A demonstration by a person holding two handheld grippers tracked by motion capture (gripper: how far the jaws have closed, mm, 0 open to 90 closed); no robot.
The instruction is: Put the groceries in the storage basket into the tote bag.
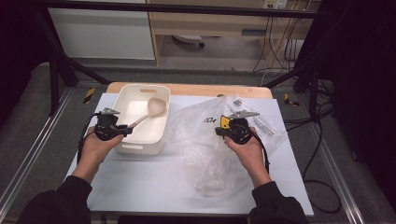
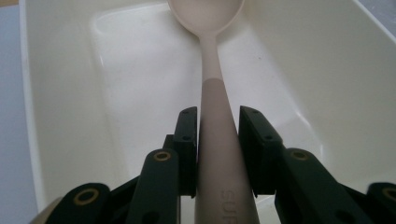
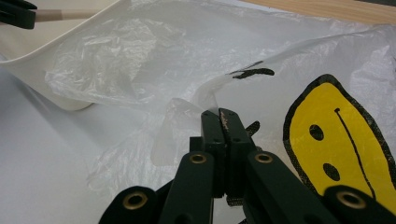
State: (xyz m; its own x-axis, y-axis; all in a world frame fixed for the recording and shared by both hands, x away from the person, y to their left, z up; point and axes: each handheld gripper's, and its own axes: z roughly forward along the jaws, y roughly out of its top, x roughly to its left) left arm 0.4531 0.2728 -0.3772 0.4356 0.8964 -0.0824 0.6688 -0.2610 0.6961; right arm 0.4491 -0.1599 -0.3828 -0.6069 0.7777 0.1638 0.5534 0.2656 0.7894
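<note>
A beige spoon [image 1: 150, 111] lies slanted over a white plastic tub [image 1: 161, 133], its bowl [image 2: 205, 11] toward the tub's far end. My left gripper [image 1: 125, 131] is shut on the spoon's handle [image 2: 218, 140] at the tub's near left side. A clear plastic bag [image 1: 205, 149] with a yellow smiley print [image 3: 345, 140] lies crumpled to the right of the tub. My right gripper [image 1: 218, 131] is shut on a fold of the bag [image 3: 205, 91], its jaws pressed together on the film.
Tub and bag rest on a white sheet [image 1: 154, 182] over a wooden table [image 1: 210, 89]. Black frame bars [image 1: 187, 9] run across the back, and cables [image 1: 322, 154] hang at the right. Bare sheet lies in front of the tub.
</note>
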